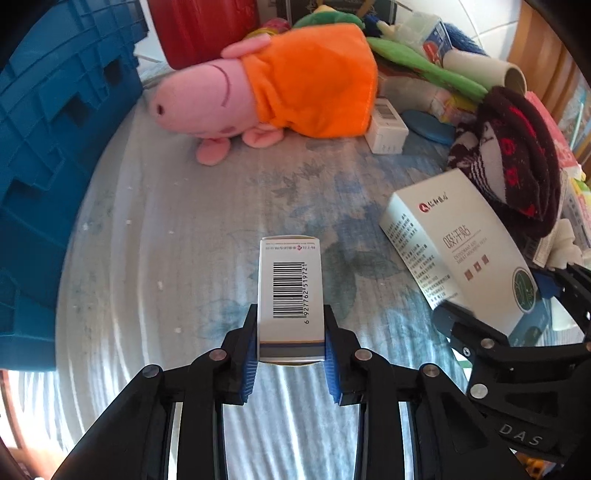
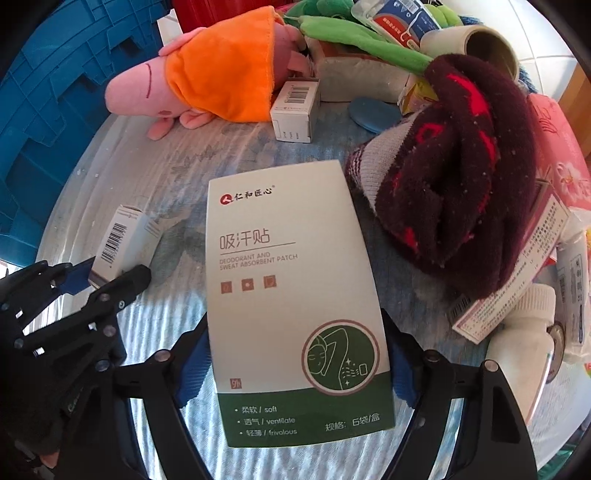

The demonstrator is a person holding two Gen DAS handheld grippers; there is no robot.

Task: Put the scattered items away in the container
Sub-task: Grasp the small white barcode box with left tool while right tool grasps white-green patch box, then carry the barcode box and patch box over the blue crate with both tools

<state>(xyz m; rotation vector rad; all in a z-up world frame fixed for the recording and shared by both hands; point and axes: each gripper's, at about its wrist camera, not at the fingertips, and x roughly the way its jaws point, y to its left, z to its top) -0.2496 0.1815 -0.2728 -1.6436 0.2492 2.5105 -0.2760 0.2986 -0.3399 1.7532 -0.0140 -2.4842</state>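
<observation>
Position of the blue ribbed plastic crate governs the coming move: it stands at the left edge of the tabletop, on the left tool's side, so the left hand is the nearer of the two.

Left tool: jaws nearly together, blue pads pressing both narrow sides of a small white cardboard box with a barcode. The box's long axis runs straight ahead along the fingers, its far end pointing up the tabletop, the crate lying off to its left. It appears lifted clear of the patterned cloth, though contact underneath cannot be confirmed.

Right tool: jaws wide, holding a larger white-and-green flat carton of sweat-absorbent patches across its width near the green end, long axis also along the fingers. It sits to the right of the left tool, farther from the crate.

Count: one crate; two boxes in hand, one per tool. Loose items toward the far edge: one pink plush pig in an orange dress, one small white barcoded box beside it, one dark red knitted garment, one cardboard-cored roll, one green plush. Further cartons and a white bottle at the right edge are too crowded to count.
</observation>
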